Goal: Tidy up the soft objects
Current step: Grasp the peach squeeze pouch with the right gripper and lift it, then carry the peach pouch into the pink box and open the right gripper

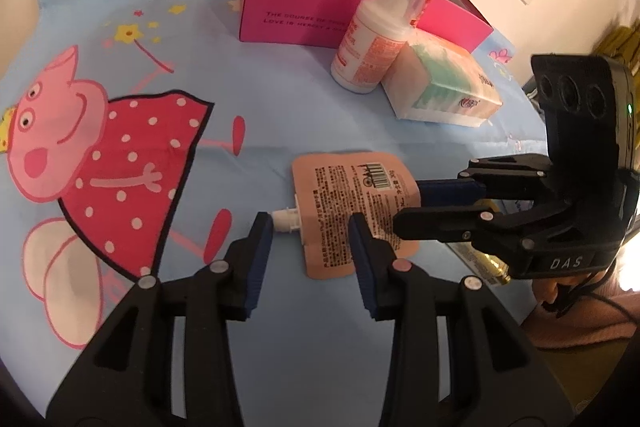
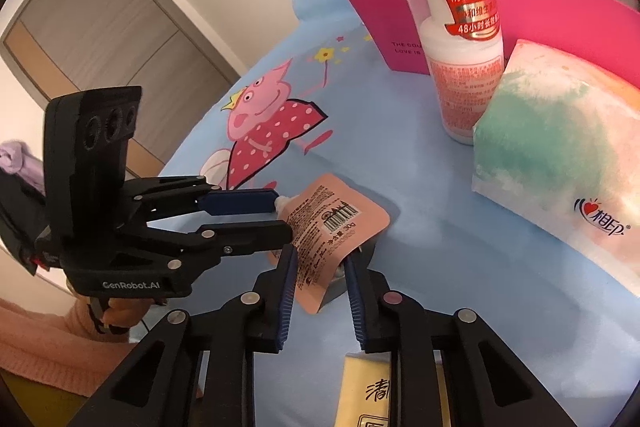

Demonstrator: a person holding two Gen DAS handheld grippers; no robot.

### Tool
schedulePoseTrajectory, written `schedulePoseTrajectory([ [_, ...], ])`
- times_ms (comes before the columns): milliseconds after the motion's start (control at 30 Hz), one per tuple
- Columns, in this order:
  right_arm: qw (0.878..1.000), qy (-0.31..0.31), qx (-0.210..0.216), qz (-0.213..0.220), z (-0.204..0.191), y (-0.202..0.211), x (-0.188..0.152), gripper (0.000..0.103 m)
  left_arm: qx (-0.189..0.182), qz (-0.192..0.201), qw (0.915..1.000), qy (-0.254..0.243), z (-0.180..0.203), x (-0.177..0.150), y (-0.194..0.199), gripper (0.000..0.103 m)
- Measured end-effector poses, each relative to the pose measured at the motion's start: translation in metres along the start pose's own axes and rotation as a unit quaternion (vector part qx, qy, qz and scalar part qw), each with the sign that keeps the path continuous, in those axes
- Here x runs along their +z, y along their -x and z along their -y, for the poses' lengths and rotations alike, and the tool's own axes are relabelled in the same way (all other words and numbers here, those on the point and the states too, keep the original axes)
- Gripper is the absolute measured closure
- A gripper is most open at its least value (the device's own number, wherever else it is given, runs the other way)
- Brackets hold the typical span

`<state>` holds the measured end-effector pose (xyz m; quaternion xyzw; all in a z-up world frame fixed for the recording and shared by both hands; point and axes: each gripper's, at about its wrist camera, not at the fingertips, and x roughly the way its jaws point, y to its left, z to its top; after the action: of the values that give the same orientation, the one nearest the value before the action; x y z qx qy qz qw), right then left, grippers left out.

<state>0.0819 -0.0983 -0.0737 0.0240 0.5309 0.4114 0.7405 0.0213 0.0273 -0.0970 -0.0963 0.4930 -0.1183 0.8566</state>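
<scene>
I have the pouch (image 1: 356, 211) on the sheet (image 1: 260, 75) between both narrowed grippers, left (image 1: 310, 227) at its spout, right (image 2: 320, 259) pinching its corner, so opposing pulls could tear or drop it.

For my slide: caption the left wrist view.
Both tongs, left and right, grip a peach spout pouch on a cartoon sheet.

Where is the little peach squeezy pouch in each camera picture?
Left wrist view: the pouch lies low in the middle, between the left gripper's fingers.
Right wrist view: the pouch sits just below the middle, its corner between the right gripper's fingers.
Shared landmark: the white pump bottle.
</scene>
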Motion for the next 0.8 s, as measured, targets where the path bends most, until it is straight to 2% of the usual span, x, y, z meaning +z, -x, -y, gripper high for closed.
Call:
schedulePoseTrajectory([
  [167, 1.000, 0.004, -0.003, 0.004, 0.002, 0.003, 0.001, 0.080, -0.003, -0.001, 1.0000, 0.002, 0.001, 0.003, -0.001, 0.061],
  [200, 1.000, 0.007, -0.006, 0.007, 0.001, 0.004, 0.001, 0.080, -0.009, 0.000, 1.0000, 0.004, 0.002, 0.004, 0.000, 0.058],
  [333, 0.999, 0.023, -0.009, 0.025, -0.005, 0.016, 0.004, 0.080, -0.011, 0.016, 0.9998, -0.003, 0.008, 0.006, 0.011, 0.058],
  [567, 0.995, 0.068, -0.014, 0.075, -0.027, 0.057, 0.022, 0.080, -0.013, 0.070, 0.9972, -0.022, 0.024, 0.027, 0.047, 0.058],
  [800, 0.984, 0.109, -0.019, 0.136, -0.045, 0.098, 0.056, 0.080, -0.003, 0.138, 0.9892, -0.048, 0.036, 0.068, 0.087, 0.058],
])
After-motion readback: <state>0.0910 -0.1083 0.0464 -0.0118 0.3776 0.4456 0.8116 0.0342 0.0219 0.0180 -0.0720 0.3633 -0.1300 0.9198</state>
